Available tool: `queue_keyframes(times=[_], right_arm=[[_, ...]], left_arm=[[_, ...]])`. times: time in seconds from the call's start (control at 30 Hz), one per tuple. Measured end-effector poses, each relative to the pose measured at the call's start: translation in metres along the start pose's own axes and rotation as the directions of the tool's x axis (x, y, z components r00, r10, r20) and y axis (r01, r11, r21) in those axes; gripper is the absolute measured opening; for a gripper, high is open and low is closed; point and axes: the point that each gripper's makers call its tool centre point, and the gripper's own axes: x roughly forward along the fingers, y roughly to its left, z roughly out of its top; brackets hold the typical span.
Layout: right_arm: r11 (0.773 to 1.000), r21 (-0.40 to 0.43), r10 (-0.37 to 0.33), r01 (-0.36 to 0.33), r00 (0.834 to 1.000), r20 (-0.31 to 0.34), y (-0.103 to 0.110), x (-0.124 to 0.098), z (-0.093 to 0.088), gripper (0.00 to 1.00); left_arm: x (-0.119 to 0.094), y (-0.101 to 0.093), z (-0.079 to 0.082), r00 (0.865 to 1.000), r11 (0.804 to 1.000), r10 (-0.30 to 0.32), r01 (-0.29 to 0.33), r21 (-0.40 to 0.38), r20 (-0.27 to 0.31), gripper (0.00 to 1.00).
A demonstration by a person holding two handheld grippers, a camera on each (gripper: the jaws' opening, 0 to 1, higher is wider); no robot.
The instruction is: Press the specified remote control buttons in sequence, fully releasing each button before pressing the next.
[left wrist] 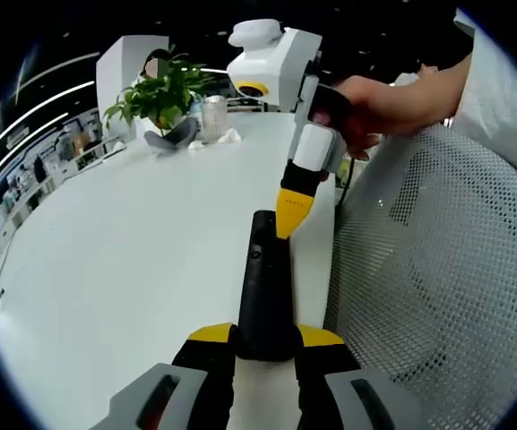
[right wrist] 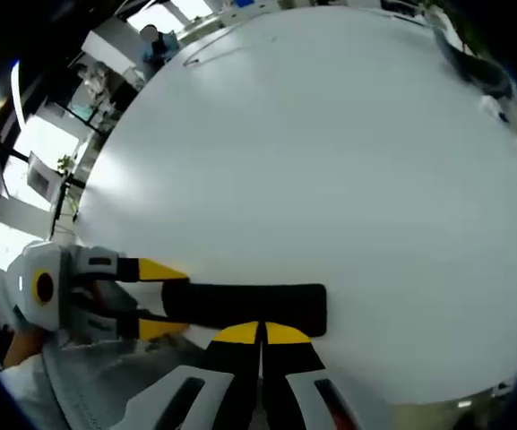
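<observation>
A long black remote control (left wrist: 262,278) lies over the white table (left wrist: 124,260), near its right edge. My left gripper (left wrist: 265,336) is shut on the remote's near end, one yellow-tipped jaw on each side. My right gripper (left wrist: 292,210), held by a hand (left wrist: 379,103), comes down from the upper right with its jaws together; its yellow tip touches the remote's far end. In the right gripper view the remote (right wrist: 249,303) lies crosswise, my right gripper (right wrist: 260,333) rests shut on its near long edge, and the left gripper (right wrist: 173,300) clamps its left end.
A potted green plant (left wrist: 159,94), a grey object (left wrist: 170,139) and a metal can (left wrist: 213,116) stand at the table's far end. A white mesh chair (left wrist: 437,269) sits close against the table's right edge. Shelving and windows line the room at left.
</observation>
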Motion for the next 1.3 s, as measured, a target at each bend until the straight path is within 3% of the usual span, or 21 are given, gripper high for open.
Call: queue_keyframes(times=[0.47,0.77,1.0,1.1,1.3], right_arm=[[0.997,-0.064,-0.039,0.039,0.999,0.000,0.000,-0.001,0.001,0.00],[1.000,-0.005,-0.015,0.015,1.000,-0.005,0.000,-0.001,0.002,0.00],[0.999,-0.027,-0.023,0.024,1.000,0.019,0.002,-0.001,0.006,0.00],[0.999,-0.030,-0.034,0.036,0.998,0.059,0.001,-0.005,0.012,0.00],[1.000,-0.014,-0.027,0.027,0.998,0.054,-0.001,-0.003,0.011,0.00]], left_arm=[[0.001,0.001,0.001,1.000,1.000,-0.001,0.001,0.005,0.000,0.25],[0.001,0.000,0.001,1.000,1.000,-0.002,0.003,0.019,-0.010,0.24],[0.001,-0.001,0.001,1.000,1.000,-0.006,0.006,0.019,-0.009,0.24],[0.001,-0.001,0.001,1.000,1.000,-0.007,0.007,0.019,-0.009,0.24],[0.002,-0.003,0.002,1.000,1.000,-0.012,0.013,0.021,-0.008,0.24]])
